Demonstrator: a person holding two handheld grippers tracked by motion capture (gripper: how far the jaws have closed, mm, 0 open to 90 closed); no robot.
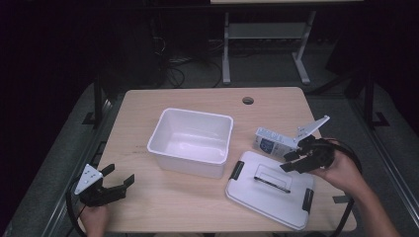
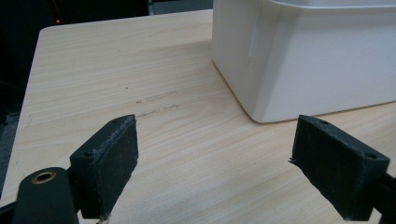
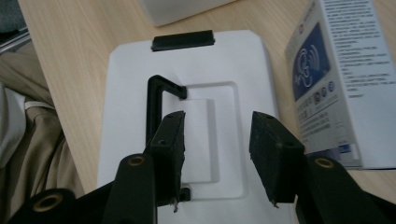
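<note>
The right claw (image 1: 296, 160) hangs spread and empty over the lid (image 1: 269, 190), handle (image 3: 156, 105) just beside it; the left claw (image 1: 117, 178) idles spread, near-left on the bench (image 1: 163, 202).

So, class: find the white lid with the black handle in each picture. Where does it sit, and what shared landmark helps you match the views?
High view: the lid lies flat at lower right, beside the white tub.
Left gripper view: not in it.
Right gripper view: the lid lies in the middle, beyond the jaws, with the box at its right.
Shared landmark: the white tub, also seen in the left gripper view.
</note>
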